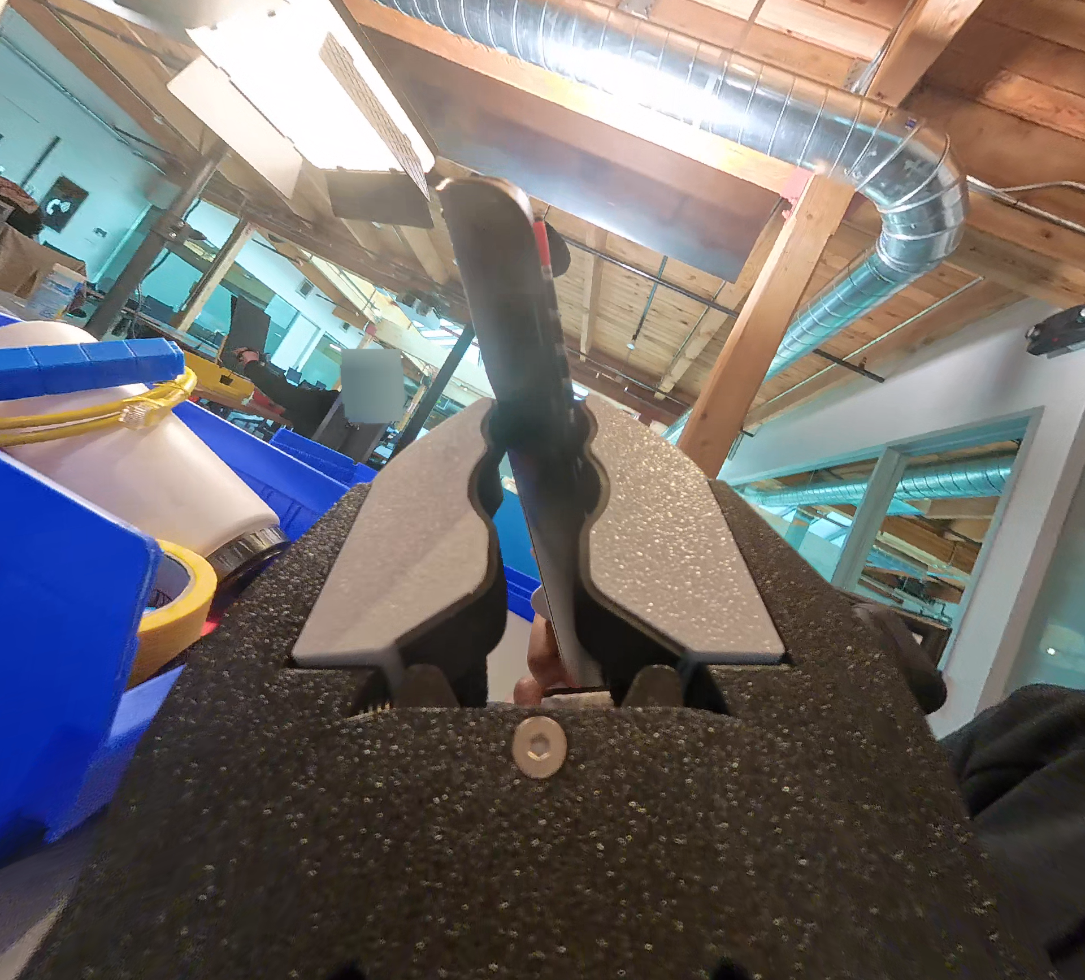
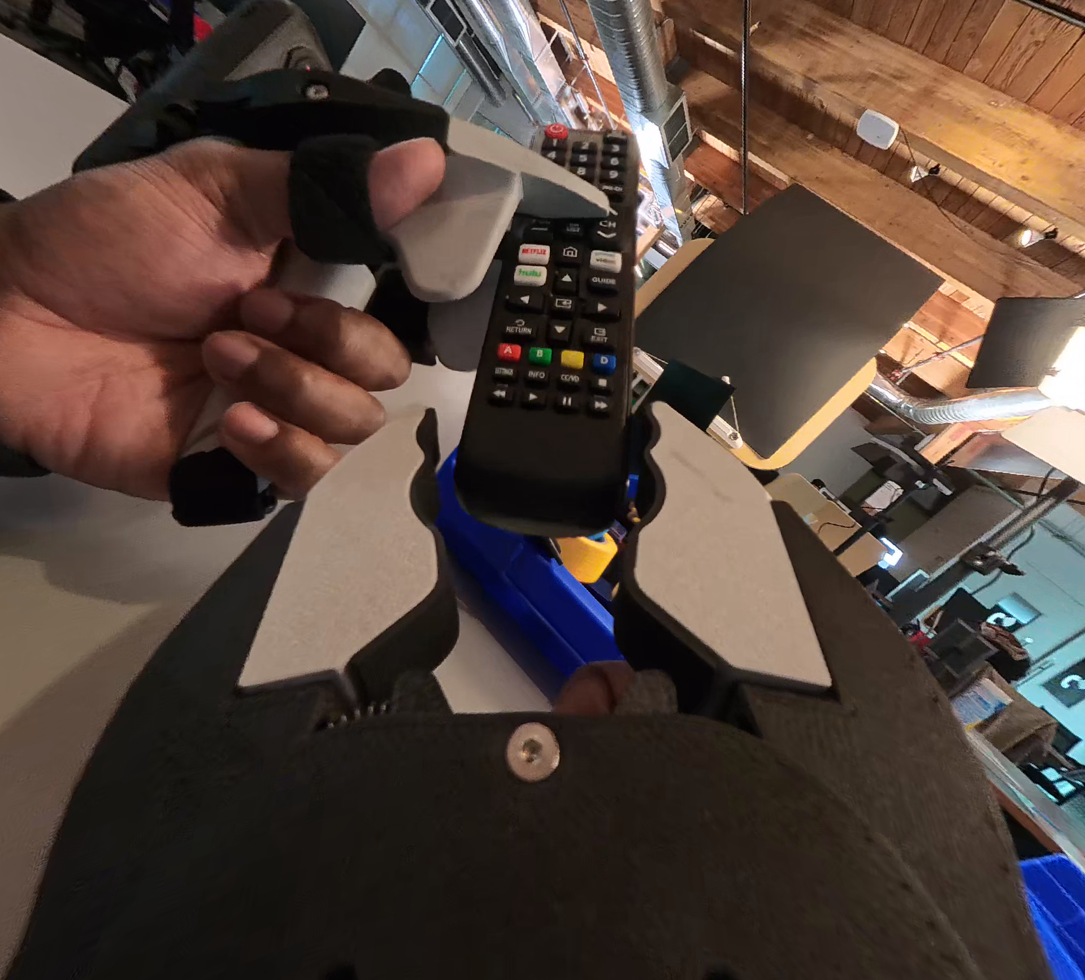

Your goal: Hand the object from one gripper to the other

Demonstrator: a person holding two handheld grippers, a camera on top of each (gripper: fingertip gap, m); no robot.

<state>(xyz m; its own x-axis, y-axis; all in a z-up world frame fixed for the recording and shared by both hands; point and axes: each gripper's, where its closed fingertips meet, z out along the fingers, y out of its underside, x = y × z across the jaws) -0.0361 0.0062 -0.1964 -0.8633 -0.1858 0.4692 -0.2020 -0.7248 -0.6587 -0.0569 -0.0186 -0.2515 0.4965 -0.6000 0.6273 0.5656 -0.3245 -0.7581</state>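
Writing on black remote (image 2: 558, 441): small white print on dark buttons (image 2: 518, 327). Two white buttons (image 2: 533, 253) near middle carry brand marks, one red, one green. Four coloured buttons (image 2: 540, 354) in row, red, green, yellow, blue, one letter each. Number keys (image 2: 584, 153) at top end, blurred. Far wall: dark poster (image 1: 63, 211) with white mark. Words not copied here.

Blue bins (image 2: 528, 588) on white table (image 2: 88, 629)
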